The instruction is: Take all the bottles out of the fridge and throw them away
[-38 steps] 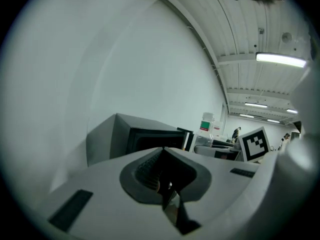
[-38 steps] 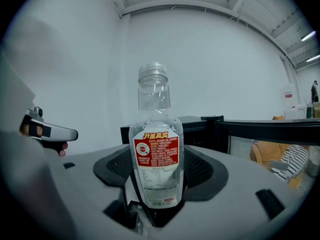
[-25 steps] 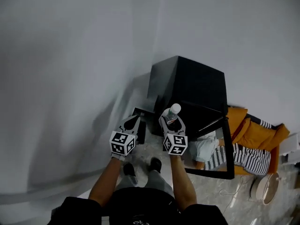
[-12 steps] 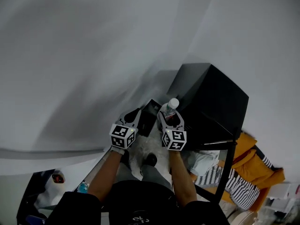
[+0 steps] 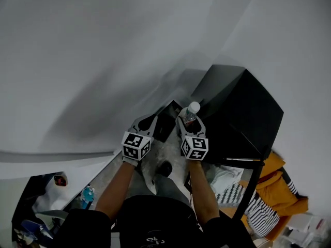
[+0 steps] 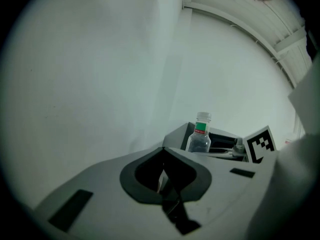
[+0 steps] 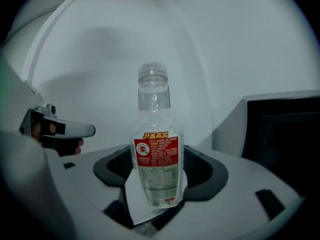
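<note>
**A:** What are the two tongs doing?

**B:** The right gripper [image 5: 190, 124] is clamped on a clear plastic bottle [image 7: 156, 159] with a red label. The bottle stands upright, its lower body is pinched between the jaws, and its cap is well above them. The left gripper [image 5: 146, 123] has its jaws pressed together with nothing between them.

**A:** Where does that put the bottle?

**B:** It is out of the black fridge [image 5: 243, 107], at the middle of the head view. It sits just left of the fridge's near corner and beside a small black bin [image 5: 166, 119], which shows between the two grippers.

**A:** What has changed since a second ago?

**B:** Mostly the framing. The fridge was at the centre of the picture and now lies at the right. The orange cloth [image 5: 276, 187] and striped cloth [image 5: 258, 206] have slid from the right edge down to the lower right corner. Some clutter [image 5: 51, 190] has appeared at the lower left that was not in the frame before. The bin was under the left gripper's tips and now lies a little right of them.

**A:** And the grip?

**B:** It is the same. The bottle is still clamped in the right gripper, and both grippers stay side by side near the middle of the frame. The fridge's open door [image 5: 252, 185] still juts toward the bottom right.
</note>
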The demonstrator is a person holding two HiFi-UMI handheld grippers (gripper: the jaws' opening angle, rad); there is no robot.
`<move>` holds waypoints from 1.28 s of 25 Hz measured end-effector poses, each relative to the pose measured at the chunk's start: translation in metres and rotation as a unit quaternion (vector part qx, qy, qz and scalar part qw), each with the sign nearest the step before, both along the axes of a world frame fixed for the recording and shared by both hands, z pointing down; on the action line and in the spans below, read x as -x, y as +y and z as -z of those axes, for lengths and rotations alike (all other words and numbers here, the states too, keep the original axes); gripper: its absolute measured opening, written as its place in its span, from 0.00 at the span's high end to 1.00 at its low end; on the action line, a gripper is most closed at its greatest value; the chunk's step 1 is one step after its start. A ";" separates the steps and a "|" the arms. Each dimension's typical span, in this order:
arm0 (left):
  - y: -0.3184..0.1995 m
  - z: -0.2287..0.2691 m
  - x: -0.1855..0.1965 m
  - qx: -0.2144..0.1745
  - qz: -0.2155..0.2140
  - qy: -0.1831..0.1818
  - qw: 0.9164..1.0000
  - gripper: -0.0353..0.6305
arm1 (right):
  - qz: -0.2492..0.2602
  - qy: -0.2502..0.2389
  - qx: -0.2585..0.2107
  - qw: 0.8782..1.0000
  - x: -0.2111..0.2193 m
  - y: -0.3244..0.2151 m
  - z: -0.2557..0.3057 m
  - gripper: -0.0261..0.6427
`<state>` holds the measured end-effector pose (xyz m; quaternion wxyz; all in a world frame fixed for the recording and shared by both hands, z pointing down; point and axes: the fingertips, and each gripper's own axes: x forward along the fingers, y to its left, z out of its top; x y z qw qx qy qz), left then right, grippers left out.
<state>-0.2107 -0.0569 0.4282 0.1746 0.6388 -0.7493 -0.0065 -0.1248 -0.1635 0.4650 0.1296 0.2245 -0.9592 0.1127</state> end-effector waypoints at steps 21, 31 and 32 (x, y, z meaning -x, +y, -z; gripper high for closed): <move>-0.007 -0.175 0.009 0.071 -0.029 0.048 0.996 0.94 | 0.008 0.058 0.065 0.996 0.033 -0.009 -0.197 0.51; -0.028 -0.284 0.021 0.093 -0.076 0.048 0.992 0.94 | -0.025 0.058 0.085 0.994 0.048 -0.025 -0.307 0.51; -0.028 -0.293 0.021 0.097 -0.080 0.048 0.991 0.94 | -0.029 0.059 0.091 0.994 0.046 -0.024 -0.319 0.51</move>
